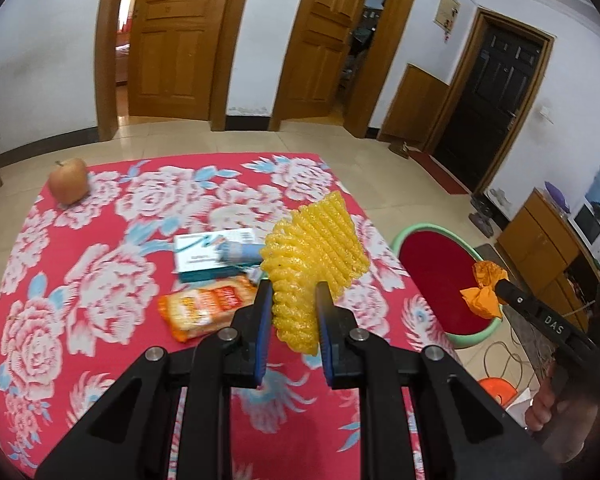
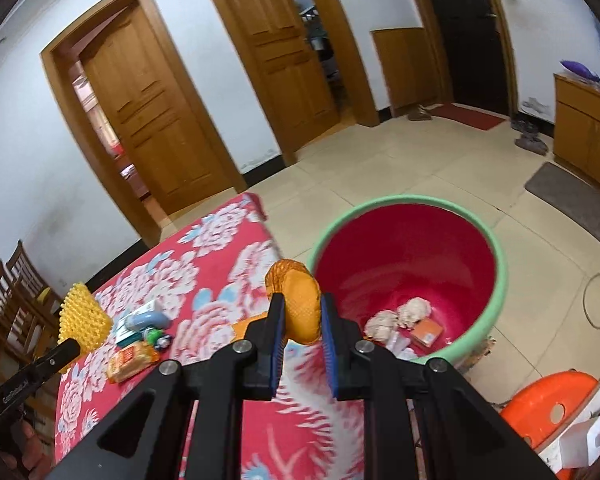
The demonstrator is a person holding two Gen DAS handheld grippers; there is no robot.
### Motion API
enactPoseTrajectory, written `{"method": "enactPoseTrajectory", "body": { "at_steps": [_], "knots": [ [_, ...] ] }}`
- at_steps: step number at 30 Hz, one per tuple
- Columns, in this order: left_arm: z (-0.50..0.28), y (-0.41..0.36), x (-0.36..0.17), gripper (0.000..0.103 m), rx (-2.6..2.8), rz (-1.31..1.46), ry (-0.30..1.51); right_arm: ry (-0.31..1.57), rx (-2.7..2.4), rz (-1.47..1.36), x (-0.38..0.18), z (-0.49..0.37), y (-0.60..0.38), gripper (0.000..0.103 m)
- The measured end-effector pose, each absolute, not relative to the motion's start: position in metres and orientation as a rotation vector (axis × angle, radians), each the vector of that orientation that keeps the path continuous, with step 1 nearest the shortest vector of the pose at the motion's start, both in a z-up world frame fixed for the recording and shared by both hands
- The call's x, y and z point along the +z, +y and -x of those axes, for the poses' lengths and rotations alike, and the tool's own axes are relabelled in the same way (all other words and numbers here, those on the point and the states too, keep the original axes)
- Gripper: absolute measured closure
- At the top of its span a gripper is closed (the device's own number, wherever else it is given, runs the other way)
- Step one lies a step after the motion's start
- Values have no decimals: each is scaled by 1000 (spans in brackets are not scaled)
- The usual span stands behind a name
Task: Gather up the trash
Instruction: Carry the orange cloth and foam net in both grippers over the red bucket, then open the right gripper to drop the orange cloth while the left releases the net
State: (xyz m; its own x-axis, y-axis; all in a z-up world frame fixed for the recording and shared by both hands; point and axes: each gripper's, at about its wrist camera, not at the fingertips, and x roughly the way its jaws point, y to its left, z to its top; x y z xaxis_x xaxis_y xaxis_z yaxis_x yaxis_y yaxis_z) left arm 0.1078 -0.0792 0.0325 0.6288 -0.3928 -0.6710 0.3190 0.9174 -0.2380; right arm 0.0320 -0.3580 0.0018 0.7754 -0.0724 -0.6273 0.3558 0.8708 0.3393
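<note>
My left gripper (image 1: 294, 292) is shut on a yellow foam fruit net (image 1: 314, 248) and holds it above the floral table (image 1: 100, 280). My right gripper (image 2: 302, 302) is shut on an orange foam net (image 2: 298, 300), at the table's right edge beside the red bin with a green rim (image 2: 412, 248). The bin holds crumpled tissues (image 2: 414, 310) and an orange packet (image 2: 426, 332). From the left wrist view the right gripper's orange net (image 1: 484, 288) hangs over the bin (image 1: 436, 264). The yellow net also shows in the right wrist view (image 2: 82, 316).
On the table lie an orange snack wrapper (image 1: 208, 306), a teal and white box (image 1: 208, 254), a blue tube (image 1: 240, 252) and an apple (image 1: 68, 180) at the far left corner. An orange stool (image 2: 552, 408) stands on the floor right of the bin. Chairs (image 2: 16, 304) stand left.
</note>
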Motion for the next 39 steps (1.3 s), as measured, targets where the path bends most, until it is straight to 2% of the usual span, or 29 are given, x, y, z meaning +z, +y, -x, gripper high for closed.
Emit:
{"method": "enactPoseTrajectory", "body": {
  "at_steps": [18, 22, 26, 30, 39],
  "knots": [
    [-116, -171, 19, 83, -538, -6, 836, 664, -409, -577, -34, -22, -427, 78],
    [-117, -183, 15, 83, -553, -22, 846, 656, -418, -599, -36, -20, -434, 67],
    [-119, -195, 10, 83, -570, -36, 862, 643, -424, -611, -36, -16, -438, 64],
    [-120, -208, 6, 83, -589, -53, 868, 621, -425, -636, -32, -8, -439, 54],
    [-119, -248, -5, 83, -649, -113, 886, 580, -431, -671, -24, 7, -441, 41]
  ]
}}
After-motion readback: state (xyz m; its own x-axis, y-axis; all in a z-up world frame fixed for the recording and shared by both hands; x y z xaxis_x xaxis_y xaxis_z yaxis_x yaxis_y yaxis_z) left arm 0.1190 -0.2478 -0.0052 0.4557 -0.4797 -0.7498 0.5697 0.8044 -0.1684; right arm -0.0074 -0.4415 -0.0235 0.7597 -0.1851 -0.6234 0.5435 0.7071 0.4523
